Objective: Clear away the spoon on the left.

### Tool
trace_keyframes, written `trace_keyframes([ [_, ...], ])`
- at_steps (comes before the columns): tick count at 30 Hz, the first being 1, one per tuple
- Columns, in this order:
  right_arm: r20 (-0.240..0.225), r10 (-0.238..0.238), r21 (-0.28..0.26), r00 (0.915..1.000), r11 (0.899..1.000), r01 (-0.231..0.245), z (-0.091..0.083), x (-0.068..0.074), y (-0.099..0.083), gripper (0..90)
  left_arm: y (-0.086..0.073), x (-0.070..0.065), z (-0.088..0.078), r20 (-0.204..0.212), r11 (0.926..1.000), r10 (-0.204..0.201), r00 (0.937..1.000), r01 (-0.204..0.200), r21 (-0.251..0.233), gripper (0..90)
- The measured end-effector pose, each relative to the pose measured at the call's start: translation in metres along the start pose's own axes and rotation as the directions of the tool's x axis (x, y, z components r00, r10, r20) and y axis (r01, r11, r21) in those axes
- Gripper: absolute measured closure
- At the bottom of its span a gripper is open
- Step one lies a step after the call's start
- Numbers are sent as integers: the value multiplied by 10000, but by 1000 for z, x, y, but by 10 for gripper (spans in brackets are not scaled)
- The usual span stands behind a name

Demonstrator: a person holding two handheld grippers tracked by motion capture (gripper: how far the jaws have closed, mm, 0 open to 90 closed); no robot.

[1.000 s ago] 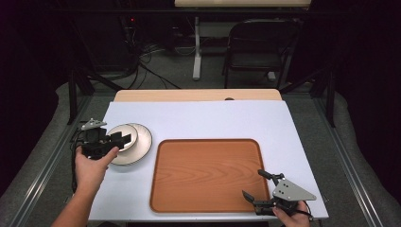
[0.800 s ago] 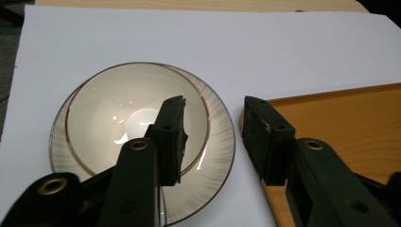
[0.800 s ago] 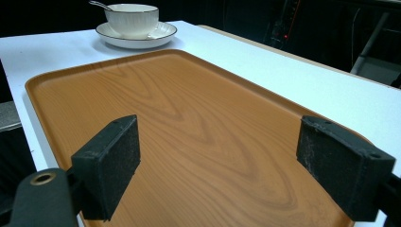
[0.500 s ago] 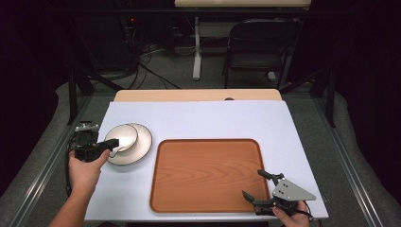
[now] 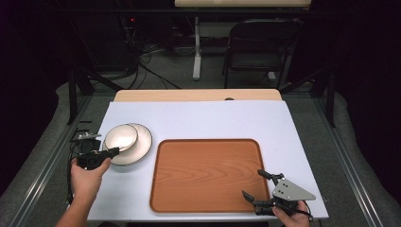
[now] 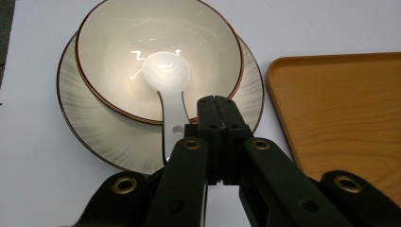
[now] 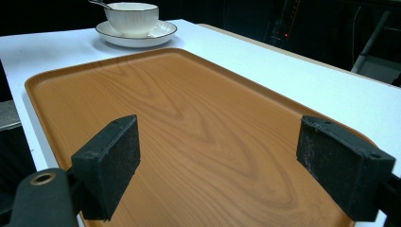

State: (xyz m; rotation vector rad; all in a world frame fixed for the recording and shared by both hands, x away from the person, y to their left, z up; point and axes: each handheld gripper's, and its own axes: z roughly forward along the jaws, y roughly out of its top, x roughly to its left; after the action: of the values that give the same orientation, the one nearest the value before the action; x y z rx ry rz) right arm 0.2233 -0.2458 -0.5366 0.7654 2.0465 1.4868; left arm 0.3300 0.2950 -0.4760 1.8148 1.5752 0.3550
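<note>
While the left gripper, jaws just pressed together, overhangs the plate beside the spoon at the desk's left edge, the right gripper has jaws spread over the tray.

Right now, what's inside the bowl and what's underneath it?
Inside the bowl lies a white spoon, its handle running over the rim. The bowl sits on a plate; the plate's centre is covered by the bowl.

- Bowl showing cream, with a reddish-brown rim line.
- Plate showing cream, faintly streaked.
- Spoon gleaming white.
- Tray showing orange-brown wood grain.
- Table showing pale lavender-white.
</note>
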Motion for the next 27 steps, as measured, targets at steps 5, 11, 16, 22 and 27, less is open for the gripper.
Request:
trace_keyframes([
  [5,8,-9,4,10000,10000,9,0,0,0,140,-2,3,1,-139,9999,-43,9999,45,97,900],
  [11,6,-16,5,10000,10000,16,0,0,0,140,-4,11,0,-706,10000,-8,9975,12,48,900],
  [16,-5,-7,8,10000,10000,7,0,0,0,140,-3,25,-1,-1070,9991,-327,9937,297,-296,900],
  [22,-1,-26,26,10000,10000,26,0,0,0,140,0,37,2,-1229,9966,-639,9904,569,-596,899],
  [27,-8,-34,26,10000,10000,34,0,0,0,140,6,45,5,-1457,9942,-824,9859,712,-806,899],
])
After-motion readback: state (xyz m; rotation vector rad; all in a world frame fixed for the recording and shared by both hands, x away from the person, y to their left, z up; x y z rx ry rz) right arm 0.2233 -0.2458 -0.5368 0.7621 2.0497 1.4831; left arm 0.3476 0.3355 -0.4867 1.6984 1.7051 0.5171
